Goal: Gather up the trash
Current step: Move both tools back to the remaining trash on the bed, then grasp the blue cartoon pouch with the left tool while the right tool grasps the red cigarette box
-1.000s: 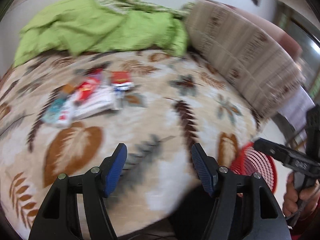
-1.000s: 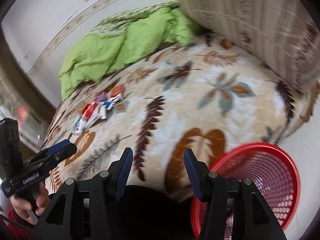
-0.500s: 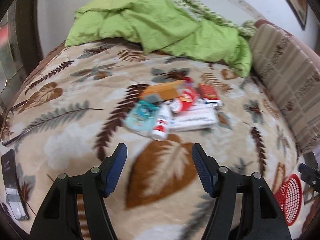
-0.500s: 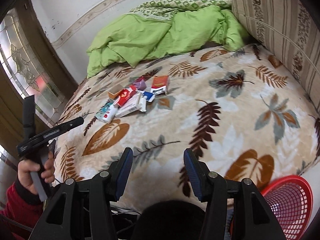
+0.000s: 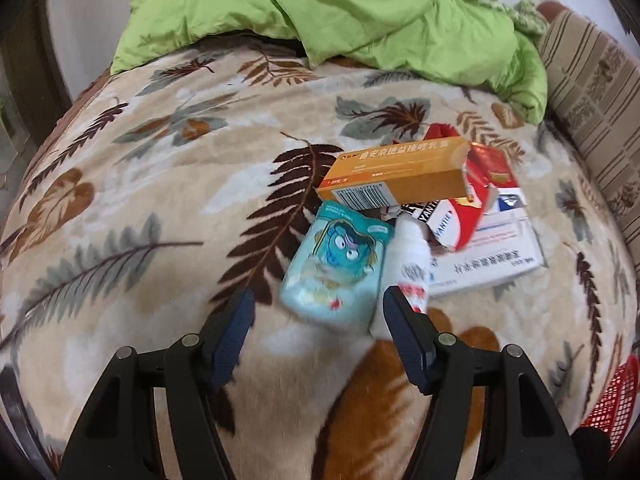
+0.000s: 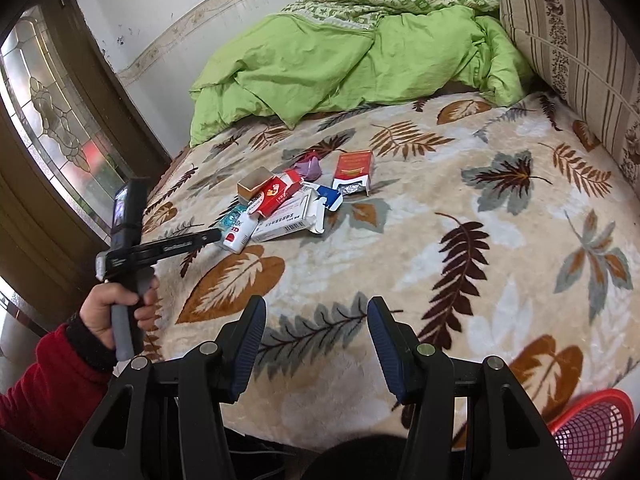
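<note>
A pile of trash lies on the leaf-patterned bed: a teal cartoon pouch (image 5: 336, 268), a small white bottle (image 5: 414, 268), an orange box (image 5: 400, 172), red cigarette packs (image 5: 480, 196) and a white box (image 5: 492, 260). My left gripper (image 5: 318, 316) is open, just short of the pouch, its right finger beside the bottle. In the right wrist view the pile (image 6: 296, 200) lies mid-bed, with the left gripper (image 6: 208, 236) at its left edge. My right gripper (image 6: 316, 328) is open and empty over the bed's front edge.
A red mesh basket (image 6: 592, 432) stands on the floor at the bed's front right corner; it also shows in the left wrist view (image 5: 612, 396). A green duvet (image 6: 340, 64) is heaped at the back. A striped cushion (image 6: 580, 40) lines the right side.
My left gripper swung left from the basket side and closed in on the pile, now right at the pouch. The right gripper turned left toward the bed and steadied.
</note>
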